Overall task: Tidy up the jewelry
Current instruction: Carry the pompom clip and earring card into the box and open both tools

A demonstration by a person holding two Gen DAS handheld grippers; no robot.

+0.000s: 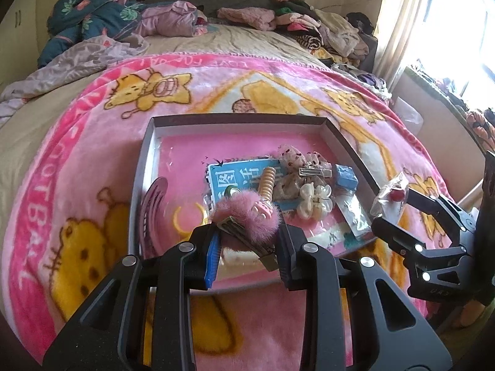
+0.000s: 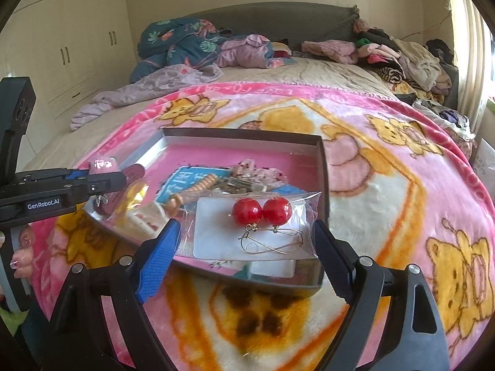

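Most of the jewelry already lies heaped in the shallow box on the bed's pink blanket — a pearl flower clip and others — so, by my judgement, two pieces remain. The left tongs grip a pink fluffy hair clip, its metal bar running across between the pads. The right tongs clasp a clear bag of red bead earrings over the box's near edge — long axis crosswise, hooks pointing back toward the camera.

Left gripper side: white lettering "GenRobot.AI" is showing.
Pink blanket border beyond the box: "LOVE FOR ALL" is running upside down (partly blurred).
Blanket border left of the box: "FOOTBALL" is curving along.
Blue card in the box: characters, unreadable.
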